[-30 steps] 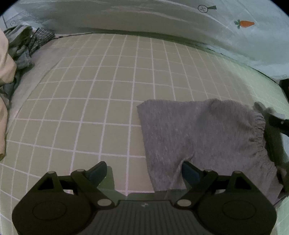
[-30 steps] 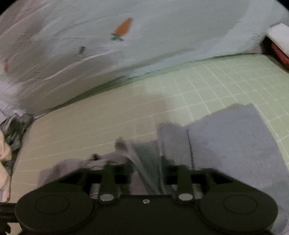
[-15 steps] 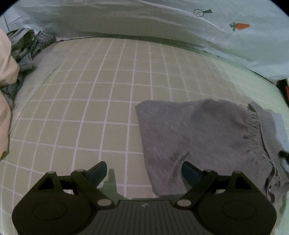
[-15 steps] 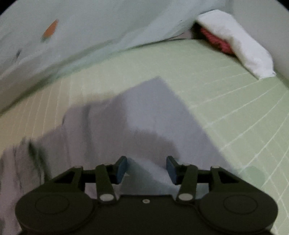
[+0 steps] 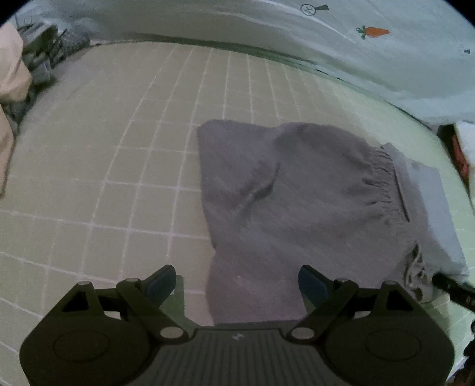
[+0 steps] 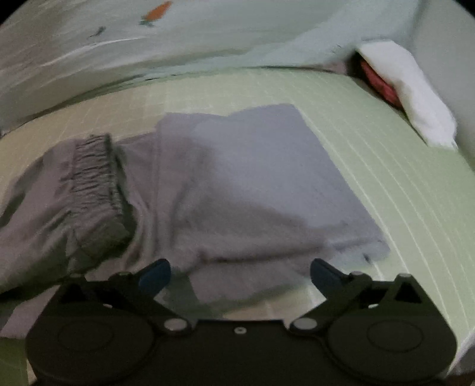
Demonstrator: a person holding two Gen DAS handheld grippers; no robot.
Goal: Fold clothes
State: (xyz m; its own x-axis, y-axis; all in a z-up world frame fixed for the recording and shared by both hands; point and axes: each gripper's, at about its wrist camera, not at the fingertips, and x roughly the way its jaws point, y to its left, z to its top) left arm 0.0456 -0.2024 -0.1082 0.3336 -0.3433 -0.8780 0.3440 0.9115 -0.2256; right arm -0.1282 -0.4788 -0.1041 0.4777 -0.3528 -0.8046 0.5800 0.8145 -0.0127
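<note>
Your work surface is a pale green mat with a white grid of lines (image 5: 124, 166), (image 6: 386, 166), spread flat and filling most of both views. Behind it, from 10 to 2 o'clock, hangs a light blue-white sheet printed with small orange carrots (image 5: 374, 31), (image 6: 156, 12). In the left wrist view a heap of dark checked and peach-coloured laundry (image 5: 26, 68) sits at 10 o'clock, off the mat edge. In the right wrist view a white pillow-like bundle over something red (image 6: 415, 98) lies at 2 o'clock, beyond the mat; both are blurred.

The grey soft-knit trousers with a gathered elastic waistband (image 5: 297, 193), (image 6: 237, 184) lie on the mat, folded over so the waistband end rests on top of the legs. From your left side the gathered band (image 5: 383, 178) sits at 3 o'clock; from your right side it is at 9 o'clock (image 6: 95, 178). The cloth shows a diagonal crease near the middle and some bunching at the near edge. A pale drawstring loop (image 5: 415, 273) pokes out at 4 o'clock in the left view.

Your left gripper (image 5: 237, 282) has its blue-tipped jaws spread wide, empty, hovering over the near hem of the trousers. Your right gripper (image 6: 240, 276) is likewise spread wide with nothing between its jaws, over the near edge of the fold.
</note>
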